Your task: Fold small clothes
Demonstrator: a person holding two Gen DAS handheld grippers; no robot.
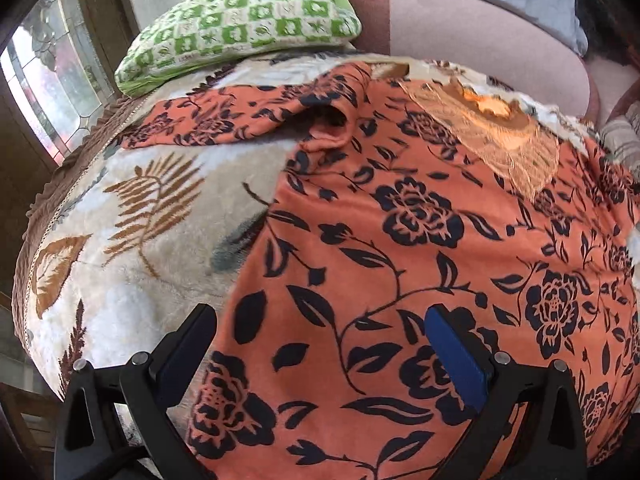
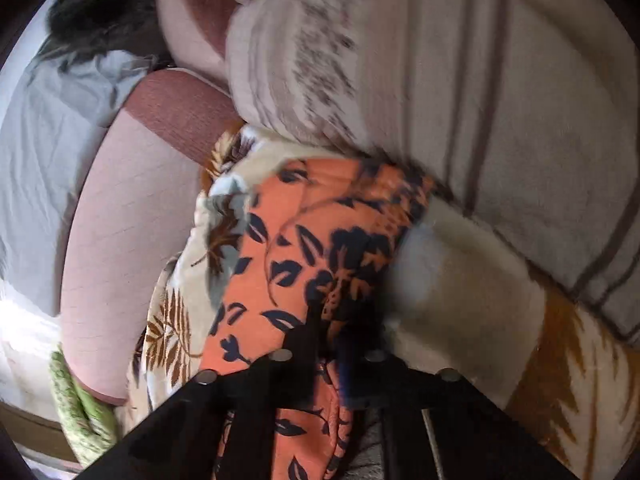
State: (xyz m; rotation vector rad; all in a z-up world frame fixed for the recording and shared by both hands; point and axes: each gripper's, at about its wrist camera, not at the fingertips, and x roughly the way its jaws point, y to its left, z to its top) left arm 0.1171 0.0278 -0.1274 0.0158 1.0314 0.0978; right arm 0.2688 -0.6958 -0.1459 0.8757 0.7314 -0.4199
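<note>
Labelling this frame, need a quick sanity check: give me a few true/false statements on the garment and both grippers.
1. The orange floral garment lies on a leaf-patterned blanket. True.
2. The left gripper is clamped on the garment. False: its jaws stand open above the cloth.
3. The right gripper is shut on orange fabric. True.
4. The pillow is blue striped. False: it is green and white checked.

One orange floral garment (image 1: 420, 240), one leaf-print blanket (image 1: 132, 216), one green checked pillow (image 1: 240, 20)
</note>
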